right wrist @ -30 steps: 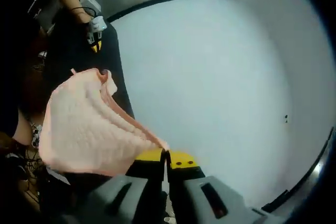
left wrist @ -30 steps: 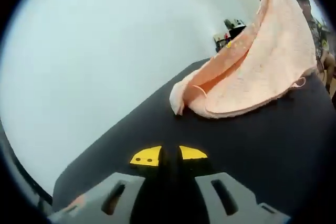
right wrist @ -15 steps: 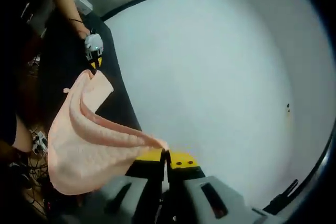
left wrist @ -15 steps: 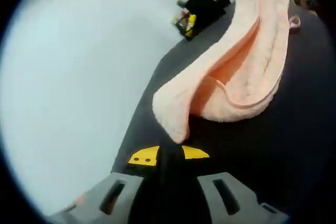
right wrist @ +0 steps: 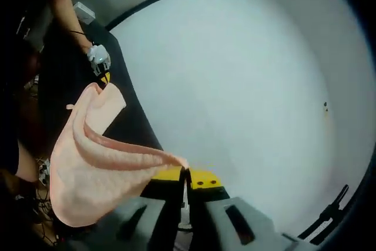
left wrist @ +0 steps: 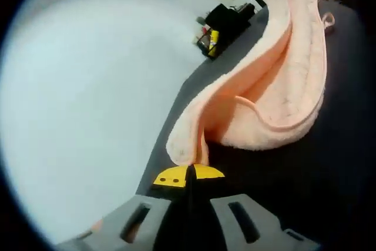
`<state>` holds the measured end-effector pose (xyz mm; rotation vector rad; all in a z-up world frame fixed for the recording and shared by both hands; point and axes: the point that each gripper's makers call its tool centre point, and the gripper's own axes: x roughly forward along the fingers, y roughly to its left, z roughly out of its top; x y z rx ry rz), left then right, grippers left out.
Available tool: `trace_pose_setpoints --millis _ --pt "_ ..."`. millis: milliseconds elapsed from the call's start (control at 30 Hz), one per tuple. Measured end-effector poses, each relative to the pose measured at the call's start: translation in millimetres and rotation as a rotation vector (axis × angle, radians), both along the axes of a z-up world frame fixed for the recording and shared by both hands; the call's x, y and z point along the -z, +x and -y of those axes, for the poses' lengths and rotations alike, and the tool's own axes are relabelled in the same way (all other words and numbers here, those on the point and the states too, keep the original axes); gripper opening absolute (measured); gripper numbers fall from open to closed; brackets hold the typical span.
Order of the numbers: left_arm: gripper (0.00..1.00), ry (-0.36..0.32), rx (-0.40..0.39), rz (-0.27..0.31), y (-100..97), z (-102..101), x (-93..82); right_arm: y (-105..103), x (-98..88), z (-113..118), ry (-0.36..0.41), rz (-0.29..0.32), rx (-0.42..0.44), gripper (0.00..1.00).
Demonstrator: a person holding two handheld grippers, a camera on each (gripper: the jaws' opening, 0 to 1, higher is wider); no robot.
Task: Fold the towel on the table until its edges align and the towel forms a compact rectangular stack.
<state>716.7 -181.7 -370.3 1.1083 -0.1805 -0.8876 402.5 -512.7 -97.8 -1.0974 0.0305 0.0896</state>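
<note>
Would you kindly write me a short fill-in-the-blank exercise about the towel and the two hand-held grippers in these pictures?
1. The towel is ____ in colour.
2. The tabletop beneath it is ____.
3. The right hand-held gripper is shut on a ____ of the towel.
4. The tips of the left hand-held gripper are coloured ____.

Missing words: peach; black; corner; yellow

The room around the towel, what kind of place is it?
Probably a lab or workshop for recording, though I cannot be sure. The towel lies over a black table, the floor is plain pale grey, and black equipment stands on that floor.
</note>
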Motion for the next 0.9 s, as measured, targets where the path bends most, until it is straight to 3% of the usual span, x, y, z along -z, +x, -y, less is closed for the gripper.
trace_pose_setpoints --millis 100,167,300,400,467,500,567,600,667,733,767,900 --pt "0.08 -0.001 0.004 -0.006 2.9 -2 6.7 2 1.9 0 0.000 -0.002 -0.003 0.01" --pt "0.19 0.020 0.018 -0.008 -0.8 0 11.9 2 1.8 0 0.001 -0.002 -0.004 0.01" --pt "0.17 -0.017 0.006 -0.001 5.1 -4 11.0 1 2.1 3 0.017 0.001 -0.002 0.01" --pt "0.17 -0.007 0.008 0.010 5.4 2 10.9 0 2.9 6 0.024 0.004 0.005 0.01" --pt "0.11 -0.009 0.026 0.002 0.5 8 10.6 0 3.4 7 0.036 0.006 0.006 0.01" --pt "0.06 -0.006 0.033 0.012 0.5 11 9.8 0 4.3 7 0.038 0.007 0.006 0.01" --pt "0.05 0.018 0.034 0.071 -9.0 15 3.0 0 6.4 8 0.040 0.006 0.010 0.01" --pt "0.04 0.016 0.018 0.072 -7.0 14 0.7 0 7.3 8 0.040 0.006 0.011 0.01" --pt "0.03 -0.063 0.012 0.060 -5.3 13 -10.6 0 7.6 6 0.043 0.008 0.011 0.01" --pt "0.01 -0.082 -0.010 0.056 -5.4 6 -17.2 -1 7.2 5 0.048 0.012 0.009 0.01" --pt "0.00 -0.098 -0.026 0.071 -1.6 0 -21.0 -1 7.1 5 0.050 0.013 0.009 0.01" --pt "0.00 -0.234 -0.105 0.015 -7.4 -34 -57.9 4 4.6 2 0.073 0.029 0.007 0.01"
